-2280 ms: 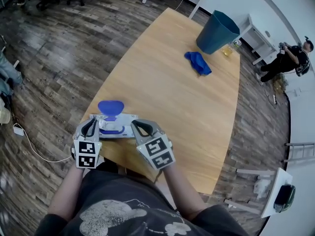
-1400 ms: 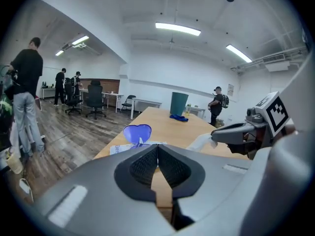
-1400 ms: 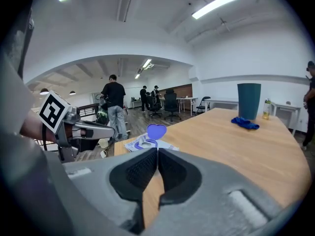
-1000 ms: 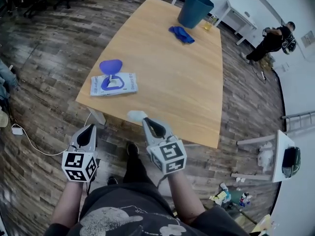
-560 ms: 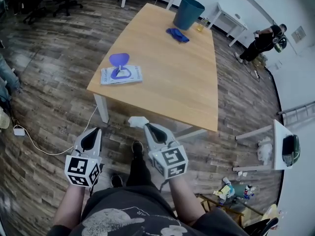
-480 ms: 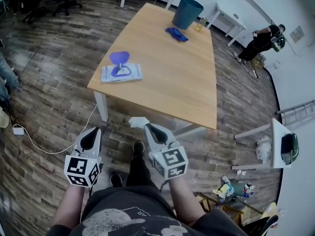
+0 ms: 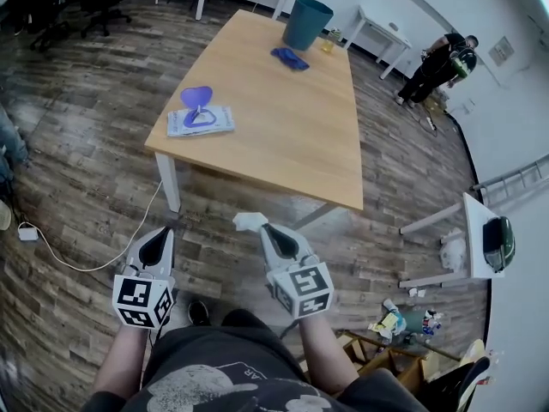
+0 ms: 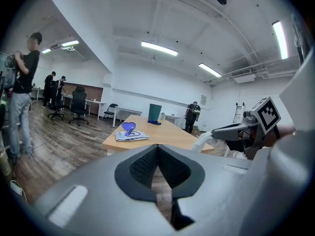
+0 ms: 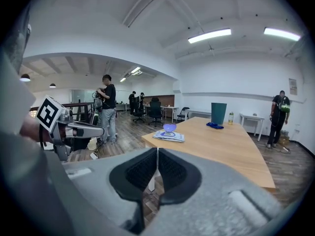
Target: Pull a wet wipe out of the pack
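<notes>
The wet wipe pack (image 7: 199, 120) lies near the left front corner of the wooden table (image 7: 292, 136), its blue lid (image 7: 196, 97) standing open. It also shows far off as the pack (image 8: 132, 135) and the pack (image 9: 169, 136). Both grippers hang over the floor, well back from the table. My right gripper (image 7: 268, 228) is shut on a crumpled white wet wipe (image 7: 249, 221), seen from the side as the wipe (image 8: 204, 140). My left gripper (image 7: 157, 234) is shut with nothing in it; its pads (image 8: 147, 163) meet.
A teal bin (image 7: 307, 22) and a blue cloth (image 7: 289, 57) sit at the table's far end. A person (image 7: 437, 63) stands beyond it, another person (image 8: 22, 82) at the left. A white cable (image 7: 94, 260) runs over the wood floor; a small white table (image 7: 476, 239) and clutter (image 7: 395, 324) are at the right.
Both grippers have drawn back from the pack and away from the table, which now lies farther off. The right gripper keeps the white wipe; the pack stays put.
</notes>
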Available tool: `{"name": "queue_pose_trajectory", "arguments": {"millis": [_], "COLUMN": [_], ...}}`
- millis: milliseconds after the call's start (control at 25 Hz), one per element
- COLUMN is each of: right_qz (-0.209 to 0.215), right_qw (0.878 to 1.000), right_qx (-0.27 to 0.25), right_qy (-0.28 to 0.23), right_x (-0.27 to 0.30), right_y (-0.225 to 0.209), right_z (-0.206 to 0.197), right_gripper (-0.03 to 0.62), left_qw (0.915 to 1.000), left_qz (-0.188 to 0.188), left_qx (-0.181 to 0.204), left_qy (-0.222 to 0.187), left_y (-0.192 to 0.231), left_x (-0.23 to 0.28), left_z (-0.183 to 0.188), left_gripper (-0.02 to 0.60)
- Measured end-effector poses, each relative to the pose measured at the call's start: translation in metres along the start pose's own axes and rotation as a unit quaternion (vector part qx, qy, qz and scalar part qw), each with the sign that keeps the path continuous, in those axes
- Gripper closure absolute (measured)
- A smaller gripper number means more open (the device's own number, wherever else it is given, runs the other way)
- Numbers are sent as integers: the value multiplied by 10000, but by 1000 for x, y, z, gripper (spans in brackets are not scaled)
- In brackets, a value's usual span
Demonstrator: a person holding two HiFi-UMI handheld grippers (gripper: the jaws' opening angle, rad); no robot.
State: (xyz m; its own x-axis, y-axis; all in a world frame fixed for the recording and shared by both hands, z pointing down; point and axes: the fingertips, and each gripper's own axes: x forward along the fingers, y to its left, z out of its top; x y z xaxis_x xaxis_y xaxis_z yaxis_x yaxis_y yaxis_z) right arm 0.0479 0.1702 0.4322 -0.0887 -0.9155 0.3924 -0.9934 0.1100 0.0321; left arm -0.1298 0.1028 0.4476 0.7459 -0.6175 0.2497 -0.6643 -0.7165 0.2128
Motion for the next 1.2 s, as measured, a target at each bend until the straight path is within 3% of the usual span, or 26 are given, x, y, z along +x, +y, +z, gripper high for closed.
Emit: {"name": "queue_pose_trajectory", "arguments": {"millis": [360,560,1200], "right_qz": [242,396,904], "right_qw": [9995,9991,9949], "right_qx": [-76,-170,-439], "right_qy": [-165,23,-88], "right_x": [-38,-55,-74], "right_y": [0,2,31], "right_z": [-3,-24,-31], "right_gripper": [592,592,592], "left_qw": [10000,10000,9989], "left_qz": [2,66,460], "left_qx": [22,34,12], "left_qy": [33,47,-1], "left_y": [-43,-67,-70], "left_x": [-10,-21,-59], "left_z": [-4,-8,-13], "left_gripper": [563,563,563]}}
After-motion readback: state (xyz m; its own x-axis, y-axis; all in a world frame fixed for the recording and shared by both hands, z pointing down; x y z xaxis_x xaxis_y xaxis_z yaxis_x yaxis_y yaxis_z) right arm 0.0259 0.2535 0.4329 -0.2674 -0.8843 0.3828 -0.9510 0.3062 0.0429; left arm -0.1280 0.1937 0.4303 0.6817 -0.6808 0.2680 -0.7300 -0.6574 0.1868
